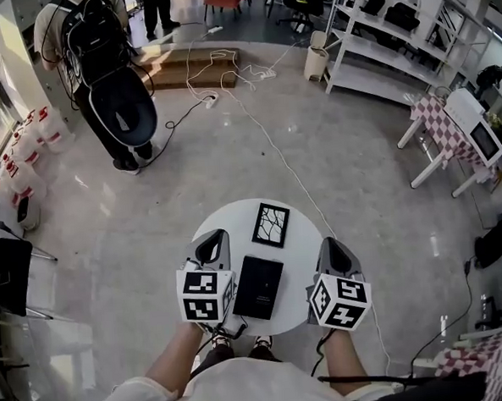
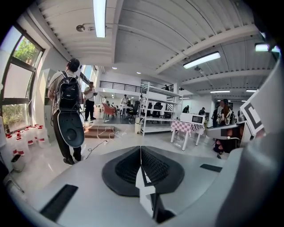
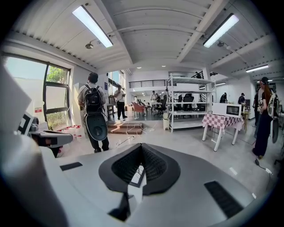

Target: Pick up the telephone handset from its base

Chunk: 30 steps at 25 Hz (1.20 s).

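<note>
The floor (image 1: 342,156) is polished and glossy, mirroring the lights. The round table (image 1: 227,218) is smooth matt white. At its centre the telephone (image 1: 258,286) looks like matt black plastic. The left gripper (image 2: 141,153) and right gripper (image 3: 141,155) have smooth matt grey plastic shells and black ribbed pads (image 2: 155,166). At 2 o'clock from the table hangs a checked cloth (image 1: 440,129).

This looks like a big open lab or work hall. The shiny floor (image 1: 359,163) is wide, with long cables (image 1: 226,74) lying across it. White metal shelves (image 1: 394,42) hold bags and gear, and strip lights (image 3: 92,25) run along the ceiling. A microwave (image 1: 477,126) sits on a checked table (image 1: 437,125) – and a person (image 1: 97,44) wears a backpack rig.
</note>
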{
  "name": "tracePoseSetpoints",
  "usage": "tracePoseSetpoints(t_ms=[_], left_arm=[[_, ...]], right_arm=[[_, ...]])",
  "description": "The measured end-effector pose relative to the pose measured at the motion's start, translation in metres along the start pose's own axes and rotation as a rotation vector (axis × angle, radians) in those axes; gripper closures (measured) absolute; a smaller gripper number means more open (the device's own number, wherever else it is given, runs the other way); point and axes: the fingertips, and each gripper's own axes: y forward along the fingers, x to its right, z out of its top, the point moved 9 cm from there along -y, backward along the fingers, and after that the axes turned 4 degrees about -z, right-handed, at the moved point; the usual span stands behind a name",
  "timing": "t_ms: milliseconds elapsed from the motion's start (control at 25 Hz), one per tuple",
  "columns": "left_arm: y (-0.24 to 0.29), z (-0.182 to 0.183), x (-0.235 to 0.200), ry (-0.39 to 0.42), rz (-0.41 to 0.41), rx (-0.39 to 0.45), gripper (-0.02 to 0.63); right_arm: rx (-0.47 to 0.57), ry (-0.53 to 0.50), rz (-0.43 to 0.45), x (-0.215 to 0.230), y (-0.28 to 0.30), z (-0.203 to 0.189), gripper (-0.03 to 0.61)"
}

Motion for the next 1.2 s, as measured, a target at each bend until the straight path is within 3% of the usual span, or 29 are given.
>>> tracePoseSetpoints(t_ms=[1200], left_arm=[[-0.002, -0.121, 0.014, -0.045, -0.025, -0.297, 0.594]], right_arm=[[-0.257, 0.008, 0.032, -0.005, 0.012, -0.103, 0.555]])
